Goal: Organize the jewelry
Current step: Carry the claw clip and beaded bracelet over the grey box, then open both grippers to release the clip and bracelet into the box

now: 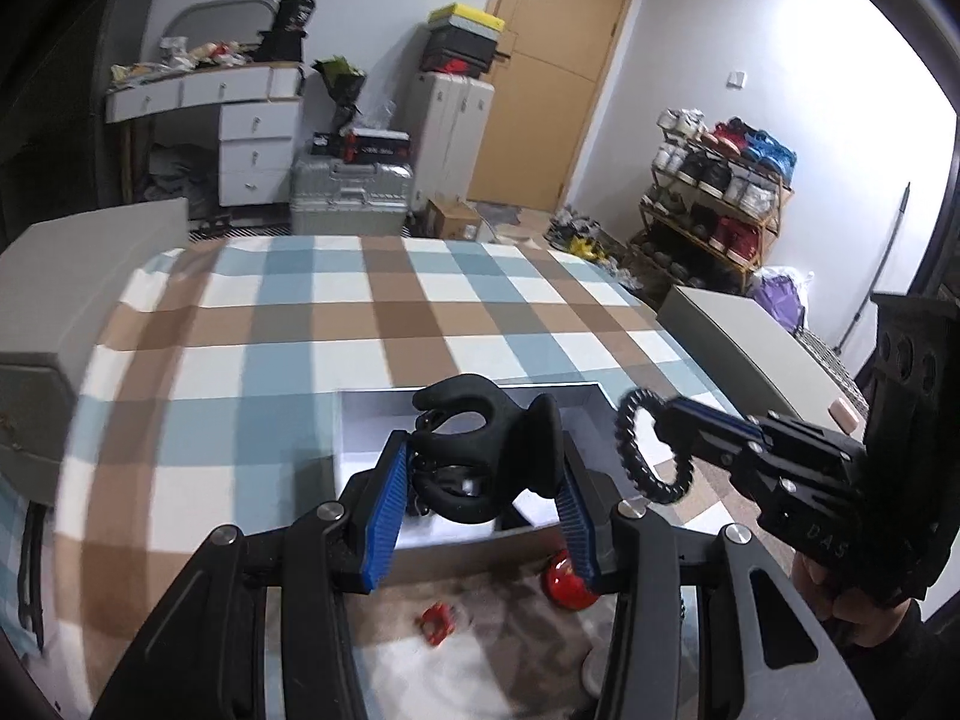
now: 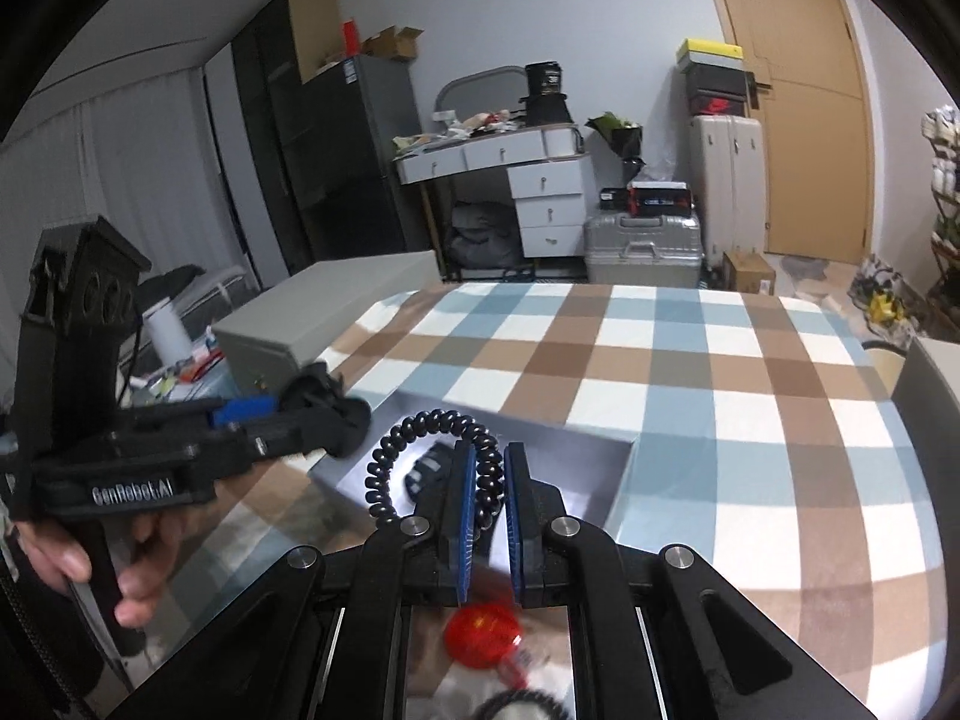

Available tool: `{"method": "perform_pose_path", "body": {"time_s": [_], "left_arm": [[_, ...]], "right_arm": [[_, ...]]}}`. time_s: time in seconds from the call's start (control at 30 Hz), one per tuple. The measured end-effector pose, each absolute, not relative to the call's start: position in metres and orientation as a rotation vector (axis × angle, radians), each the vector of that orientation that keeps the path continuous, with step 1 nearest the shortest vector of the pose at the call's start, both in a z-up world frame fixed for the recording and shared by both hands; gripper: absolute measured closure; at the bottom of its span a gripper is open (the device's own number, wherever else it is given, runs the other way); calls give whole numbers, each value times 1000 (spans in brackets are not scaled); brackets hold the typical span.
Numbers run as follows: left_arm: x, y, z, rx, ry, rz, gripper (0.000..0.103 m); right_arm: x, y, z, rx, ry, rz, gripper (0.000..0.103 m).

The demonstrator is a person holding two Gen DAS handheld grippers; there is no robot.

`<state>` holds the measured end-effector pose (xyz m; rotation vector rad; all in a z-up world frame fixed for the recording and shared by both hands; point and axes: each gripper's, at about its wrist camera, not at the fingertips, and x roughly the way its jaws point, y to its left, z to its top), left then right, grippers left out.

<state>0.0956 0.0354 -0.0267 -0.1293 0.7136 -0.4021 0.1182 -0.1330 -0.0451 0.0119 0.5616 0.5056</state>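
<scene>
We see left gripper (image 1: 480, 480) clamping black clip (image 1: 480, 450), right gripper (image 2: 489, 504) pinching coil band (image 2: 432, 462), both over box (image 2: 600, 456) by tablecloth's (image 2: 660, 360) near edge.

Black coil bracelet (image 2: 432, 468), blue-brown-white checked tablecloth (image 2: 690, 372).

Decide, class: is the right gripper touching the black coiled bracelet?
Touching. The right wrist view shows the right gripper with its fingers pinched on the black coiled bracelet, lifted clear.
</scene>
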Motion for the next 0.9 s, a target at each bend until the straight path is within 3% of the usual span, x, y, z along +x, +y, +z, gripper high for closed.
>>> {"method": "perform_pose_path", "body": {"time_s": [0.9], "left_arm": [[124,3,-51,-69,841,-463,63]], "right_arm": [[166,-142,-78,13,636,477,92]]}}
